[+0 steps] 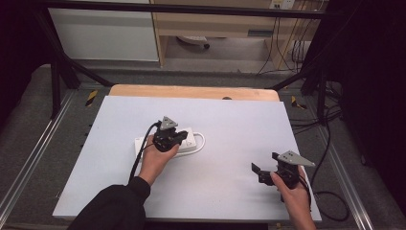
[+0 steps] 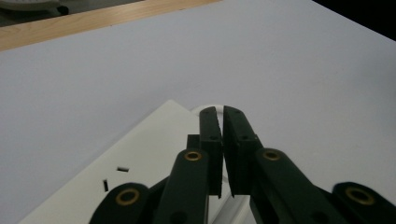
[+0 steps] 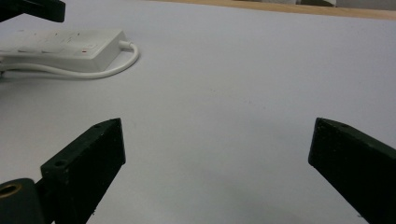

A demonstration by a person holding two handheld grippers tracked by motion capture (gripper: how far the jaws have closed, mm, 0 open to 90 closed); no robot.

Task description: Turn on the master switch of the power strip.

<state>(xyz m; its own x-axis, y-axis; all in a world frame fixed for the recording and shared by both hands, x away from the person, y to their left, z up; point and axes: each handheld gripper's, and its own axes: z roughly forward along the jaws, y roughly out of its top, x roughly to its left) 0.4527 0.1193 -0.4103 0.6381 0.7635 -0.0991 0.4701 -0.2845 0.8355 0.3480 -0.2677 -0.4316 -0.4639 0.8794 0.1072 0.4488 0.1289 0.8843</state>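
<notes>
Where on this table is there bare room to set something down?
The white table top is bare right of the power strip and its looped cord, out to the right gripper, and along the far edge. The crowded spot is left of centre, where the left gripper sits over the strip.

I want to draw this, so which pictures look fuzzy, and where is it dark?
Left gripper view: the black left gripper up close looks soft. Right gripper view: the power strip is fairly clear. High view: corners dark, white table evenly bright.
</notes>
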